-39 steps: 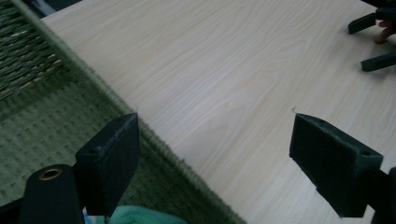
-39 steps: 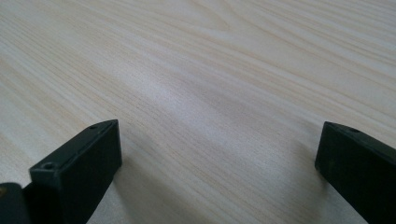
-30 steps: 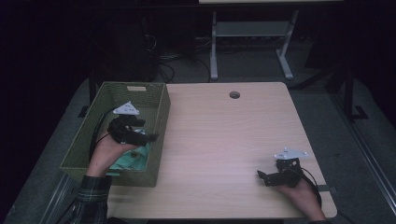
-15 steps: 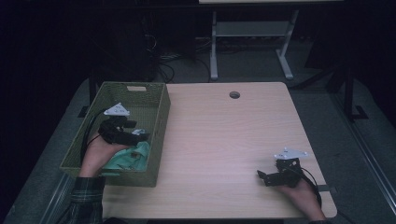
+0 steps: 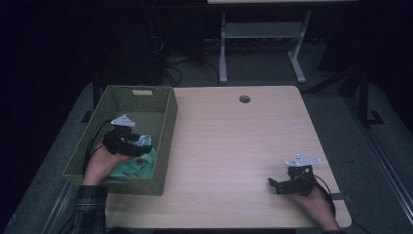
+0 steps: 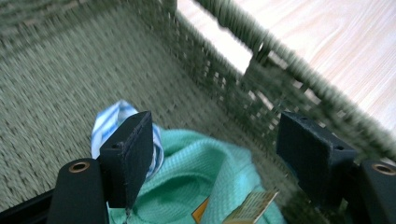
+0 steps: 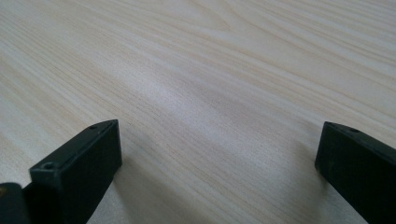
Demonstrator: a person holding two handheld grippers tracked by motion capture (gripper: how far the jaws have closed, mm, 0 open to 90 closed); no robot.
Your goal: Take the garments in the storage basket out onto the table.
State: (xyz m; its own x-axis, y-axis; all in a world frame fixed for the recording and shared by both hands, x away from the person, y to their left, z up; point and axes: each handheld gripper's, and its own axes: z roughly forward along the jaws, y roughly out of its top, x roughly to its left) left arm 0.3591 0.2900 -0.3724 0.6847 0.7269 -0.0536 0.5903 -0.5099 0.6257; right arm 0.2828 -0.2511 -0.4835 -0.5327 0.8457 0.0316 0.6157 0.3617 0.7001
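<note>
A pale wooden surface (image 5: 234,141) fills mid-frame, a green woven basket (image 5: 163,124) at its left edge. Inside the basket, lower left, the left claw (image 6: 212,154) hangs with jaws spread directly over a mint-green cloth (image 6: 196,179), a blue-white item (image 6: 109,122) just beside it. Lower right, the right claw (image 5: 273,184) rests agape, well apart.

Dim overhead view (blurred basket close-up)

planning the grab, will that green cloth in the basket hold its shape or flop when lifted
The green cloth lies crumpled in soft folds, so it will likely droop from the left gripper, whose jaws stand open above it. It looks light. The tag may dangle, and the cloth might drag against the woven basket.
</note>
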